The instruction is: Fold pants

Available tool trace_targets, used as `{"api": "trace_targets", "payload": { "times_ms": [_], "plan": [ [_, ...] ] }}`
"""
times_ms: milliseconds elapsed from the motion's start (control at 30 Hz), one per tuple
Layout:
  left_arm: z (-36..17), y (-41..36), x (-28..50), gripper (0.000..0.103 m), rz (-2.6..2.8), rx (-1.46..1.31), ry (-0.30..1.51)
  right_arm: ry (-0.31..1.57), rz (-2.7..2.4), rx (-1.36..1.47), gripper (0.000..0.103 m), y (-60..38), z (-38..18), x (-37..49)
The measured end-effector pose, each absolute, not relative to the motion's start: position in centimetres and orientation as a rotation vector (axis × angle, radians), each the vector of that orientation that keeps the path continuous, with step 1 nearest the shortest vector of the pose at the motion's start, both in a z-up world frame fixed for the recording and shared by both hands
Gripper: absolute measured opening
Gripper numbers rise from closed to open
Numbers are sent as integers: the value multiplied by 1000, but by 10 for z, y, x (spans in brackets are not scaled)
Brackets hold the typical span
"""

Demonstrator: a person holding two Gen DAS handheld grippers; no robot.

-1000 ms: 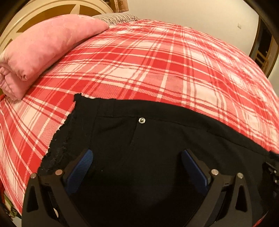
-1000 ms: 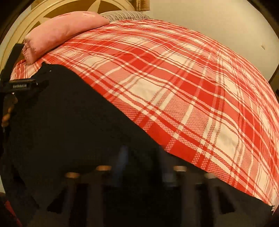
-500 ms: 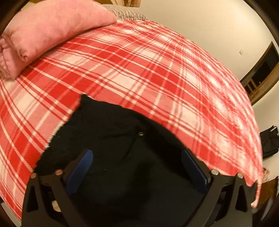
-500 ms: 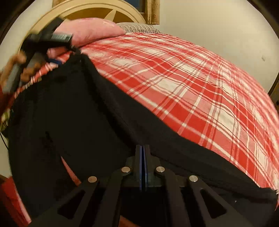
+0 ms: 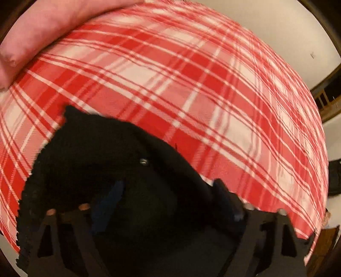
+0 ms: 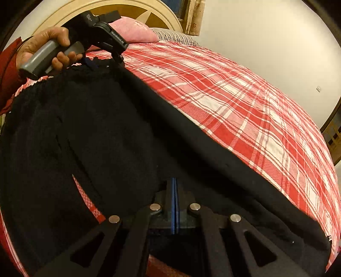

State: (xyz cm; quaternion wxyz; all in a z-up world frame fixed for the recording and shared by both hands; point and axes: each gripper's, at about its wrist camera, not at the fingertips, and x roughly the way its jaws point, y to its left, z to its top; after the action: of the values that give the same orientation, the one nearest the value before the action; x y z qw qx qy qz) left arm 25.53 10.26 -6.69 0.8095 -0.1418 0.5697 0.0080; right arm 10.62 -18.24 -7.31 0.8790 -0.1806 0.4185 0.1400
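Black pants (image 6: 110, 136) lie across a red plaid bed (image 6: 234, 95), partly lifted. My right gripper (image 6: 174, 187) is shut on the pants fabric at the near edge, blue pads pressed together. My left gripper (image 5: 168, 191) is over the waist end of the pants (image 5: 96, 153), near a small metal button (image 5: 143, 161); its blue fingers (image 5: 113, 191) stand partly apart in a blurred view, with black cloth between them. In the right wrist view the left gripper (image 6: 102, 61), held by a hand, sits at the far corner of the pants.
A pink pillow (image 5: 53, 27) lies at the head of the bed, also in the right wrist view (image 6: 132, 29). A cream headboard (image 6: 119, 6) stands behind it. A white wall (image 6: 266, 42) lies beyond, and dark wooden furniture (image 5: 326, 100) at the right.
My left gripper's fingers have come closer together over the waist cloth and the view has swung and blurred. The right gripper has lifted the pants edge, staying shut.
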Motion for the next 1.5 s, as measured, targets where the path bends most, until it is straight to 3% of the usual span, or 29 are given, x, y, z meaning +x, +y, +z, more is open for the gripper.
{"api": "trace_targets", "payload": {
  "times_ms": [33, 67, 100, 300, 500, 567, 633, 700, 1000, 1300, 1367, 1433, 1500],
  "plan": [
    [-65, 105, 252, 70, 10, -318, 1192, 872, 290, -374, 0, -183, -73, 106],
    [-63, 108, 249, 54, -14, -344, 1167, 873, 288, -372, 0, -184, -73, 106],
    [-63, 110, 248, 48, -24, -357, 1159, 874, 287, -372, 0, -184, -73, 106],
    [-63, 118, 242, 24, -41, -371, 1127, 879, 253, -251, 1, -195, -63, 106],
    [-57, 122, 223, 15, -69, -393, 1045, 922, 267, 379, 6, -261, -41, 118],
    [-53, 120, 213, 14, -75, -389, 1008, 948, 285, 539, 20, -272, -48, 125],
    [-50, 121, 206, 13, -77, -396, 983, 953, 333, 739, 63, -277, -59, 132],
    [-44, 124, 198, 13, -89, -424, 947, 933, 365, 896, 78, -278, -68, 136],
    [-20, 136, 162, 12, -156, -519, 808, 901, 264, 1044, 77, -272, -89, 164],
    [-26, 138, 161, 11, -154, -502, 815, 964, 77, 1385, 72, -304, -108, 182],
    [-27, 138, 159, 10, -154, -497, 815, 1008, 25, 1378, 53, -304, -109, 187],
    [-25, 138, 155, 10, -162, -498, 805, 1026, 7, 1335, 2, -303, -111, 189],
    [-21, 138, 149, 10, -173, -500, 791, 1031, 37, 1323, 2, -299, -123, 183]
  ]
}}
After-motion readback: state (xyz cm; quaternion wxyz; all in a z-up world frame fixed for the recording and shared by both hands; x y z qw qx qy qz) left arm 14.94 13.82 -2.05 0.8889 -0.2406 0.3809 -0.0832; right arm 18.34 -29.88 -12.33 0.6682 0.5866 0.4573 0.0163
